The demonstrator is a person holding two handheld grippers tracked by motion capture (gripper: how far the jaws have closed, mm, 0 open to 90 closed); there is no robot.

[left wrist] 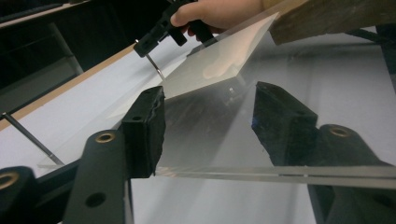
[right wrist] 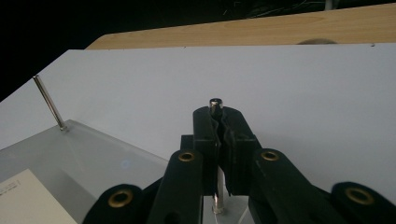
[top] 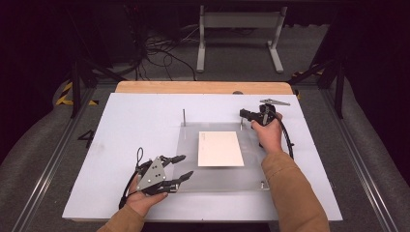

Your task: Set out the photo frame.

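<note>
- The right gripper (right wrist: pixel 218 122) has its two jaws closed around one thin metal pin (right wrist: pixel 215 104), which stands upright at the far right corner of the clear plate (top: pixel 251 169); the top of the pin shows just above the jaws.
- The left gripper (left wrist: pixel 208 123) has its two jaws apart, one at each side over the near left edge of the clear plate. The pads do not press on it.
- There is one clear plate, lying flat on the white board (top: pixel 125 121).
- On the plate lies one white card (top: pixel 220 148), near its middle.
- A second metal pin (top: pixel 184 117) stands free at the far left corner of the plate, so I count two upright pins.
- One small stud (top: pixel 263 183) sits at the near right corner.
- The white board lies on one wooden table (top: pixel 203 87).
</note>
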